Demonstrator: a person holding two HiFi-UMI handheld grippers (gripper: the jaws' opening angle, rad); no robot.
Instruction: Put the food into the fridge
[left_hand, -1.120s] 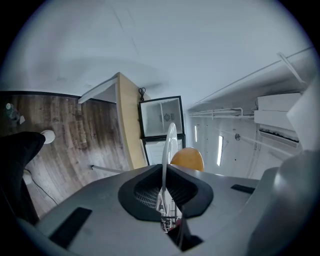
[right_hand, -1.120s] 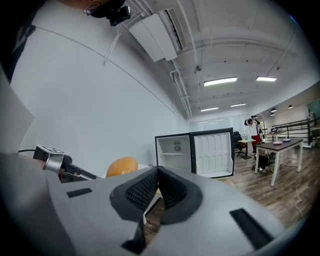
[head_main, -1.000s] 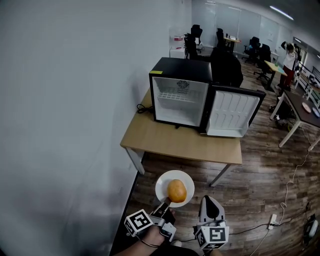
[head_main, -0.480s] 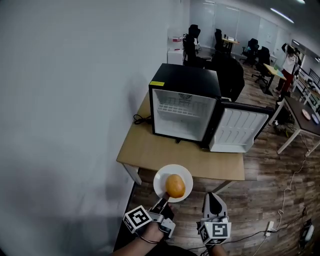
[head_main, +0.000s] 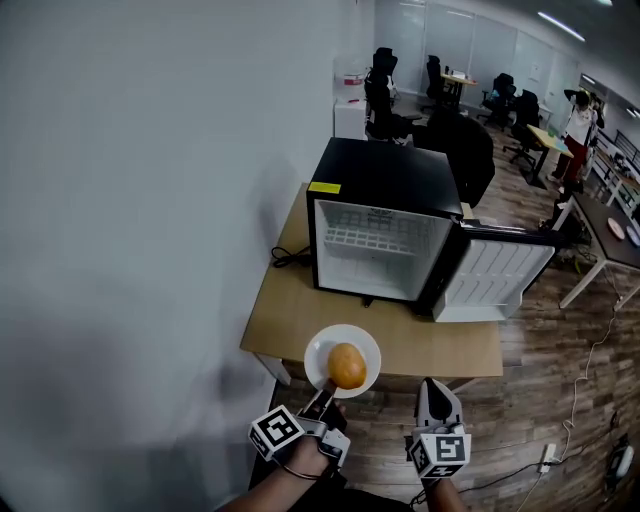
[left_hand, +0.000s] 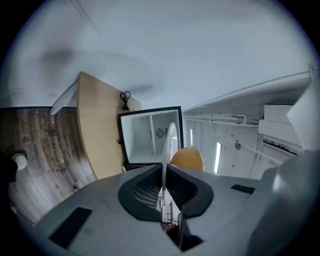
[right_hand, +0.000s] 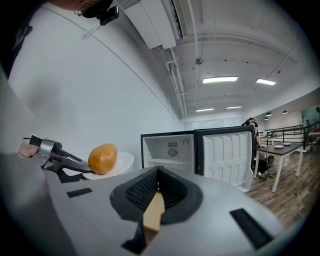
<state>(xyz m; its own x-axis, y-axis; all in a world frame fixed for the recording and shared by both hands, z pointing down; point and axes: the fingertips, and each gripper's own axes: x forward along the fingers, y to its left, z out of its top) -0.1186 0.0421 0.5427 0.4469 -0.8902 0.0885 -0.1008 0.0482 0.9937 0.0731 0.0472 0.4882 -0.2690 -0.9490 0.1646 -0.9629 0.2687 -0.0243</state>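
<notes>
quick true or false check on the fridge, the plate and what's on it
1. The fridge has its door open. True.
2. The plate rests on the table. False: the left hand-held gripper holds it up by its rim.
3. One orange-brown food item lies on the plate. True.
4. The fridge already has food inside. False: its inside looks empty.
</notes>
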